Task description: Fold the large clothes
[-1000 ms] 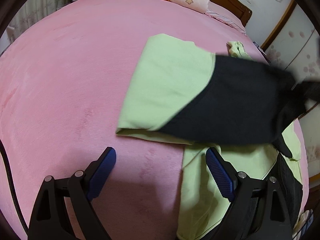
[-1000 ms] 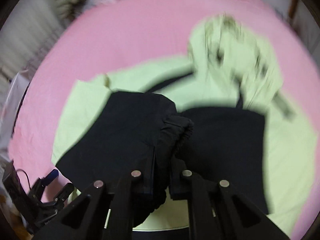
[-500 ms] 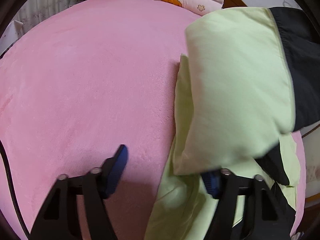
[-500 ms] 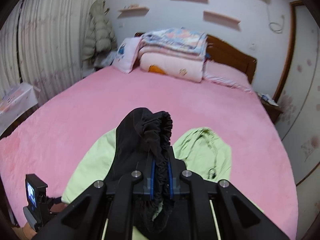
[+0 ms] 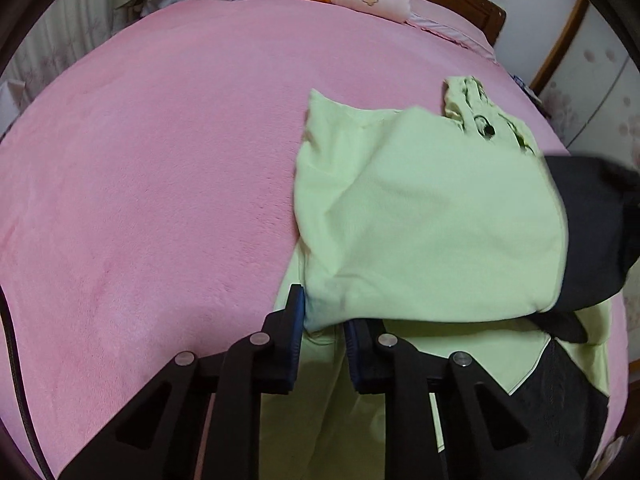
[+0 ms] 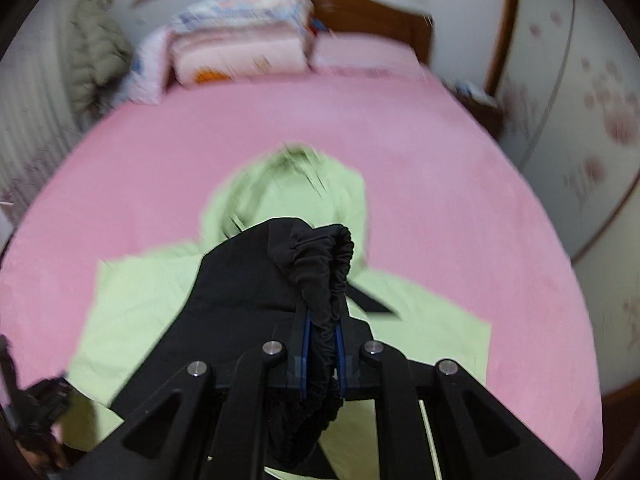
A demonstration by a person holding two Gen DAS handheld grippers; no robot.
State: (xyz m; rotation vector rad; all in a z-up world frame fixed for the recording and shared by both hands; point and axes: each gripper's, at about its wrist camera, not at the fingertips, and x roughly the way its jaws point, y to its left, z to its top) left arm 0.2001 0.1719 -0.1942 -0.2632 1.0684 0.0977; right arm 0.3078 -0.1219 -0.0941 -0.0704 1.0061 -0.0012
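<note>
A light green and black jacket (image 5: 432, 216) lies on the pink bed (image 5: 160, 160), one sleeve lifted across its body. The left gripper (image 5: 320, 320) has just been closing; its fingers (image 5: 295, 320) are narrow on the sleeve's green fold. The right gripper (image 6: 322, 344) fingers pinch the black cuff (image 6: 324, 264).

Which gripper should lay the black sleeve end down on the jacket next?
The right gripper, probably: it is shut on the black elastic cuff, held above the green jacket. The left gripper has just been closing on the fold's green corner, so it seems busy holding that.
</note>
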